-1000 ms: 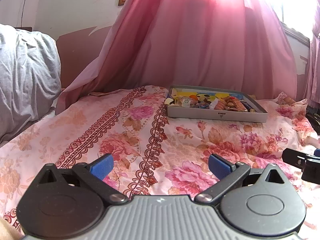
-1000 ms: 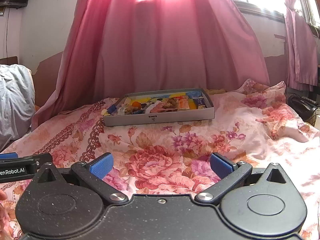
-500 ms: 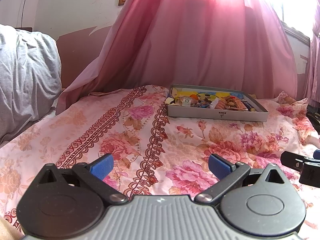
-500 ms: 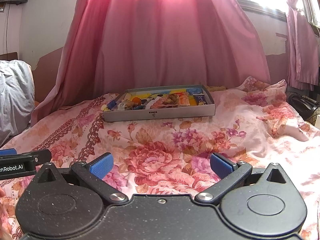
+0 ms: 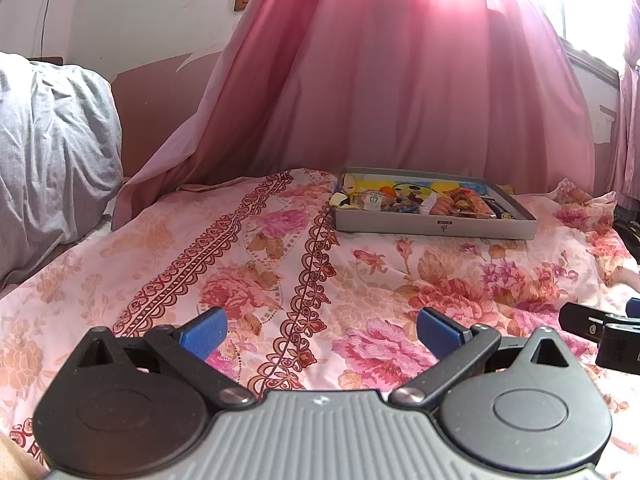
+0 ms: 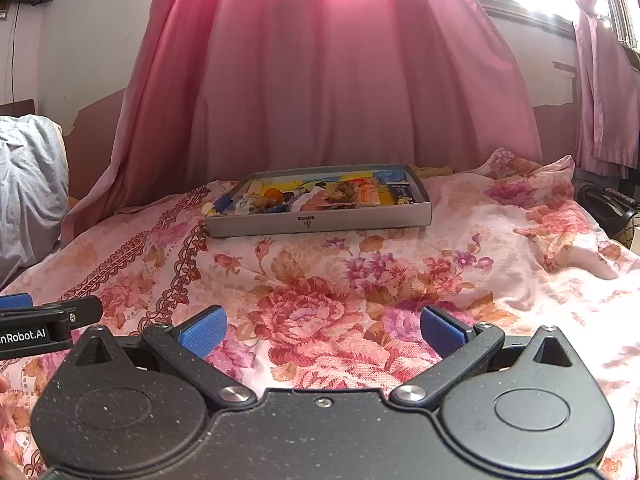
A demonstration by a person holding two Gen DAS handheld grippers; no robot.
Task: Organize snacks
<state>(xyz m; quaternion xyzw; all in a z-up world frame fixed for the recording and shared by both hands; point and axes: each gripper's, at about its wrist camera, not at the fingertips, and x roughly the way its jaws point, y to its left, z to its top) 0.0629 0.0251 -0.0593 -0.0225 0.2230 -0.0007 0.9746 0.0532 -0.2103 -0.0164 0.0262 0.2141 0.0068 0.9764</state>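
A shallow grey tray (image 5: 436,229) (image 6: 320,222) full of mixed snack packets (image 5: 456,202) (image 6: 340,194) rests on the floral bed sheet, far ahead of both grippers. My left gripper (image 5: 322,330) hovers low over the sheet, open, nothing between its blue pads. My right gripper (image 6: 322,330) is likewise open and empty, well short of the tray. Each gripper's tip shows at the edge of the other's view: the right gripper's tip (image 5: 600,328) and the left gripper's tip (image 6: 48,320).
The bed sheet (image 6: 360,280) spreads bare between grippers and tray. A pink curtain (image 5: 400,80) hangs right behind the tray. A grey bundle of bedding (image 5: 52,152) lies at the left. A dark object (image 6: 604,208) sits off the bed's right edge.
The right wrist view has risen a little, so the tray sits lower and slightly nearer. The left gripper has barely moved. Both stay open.
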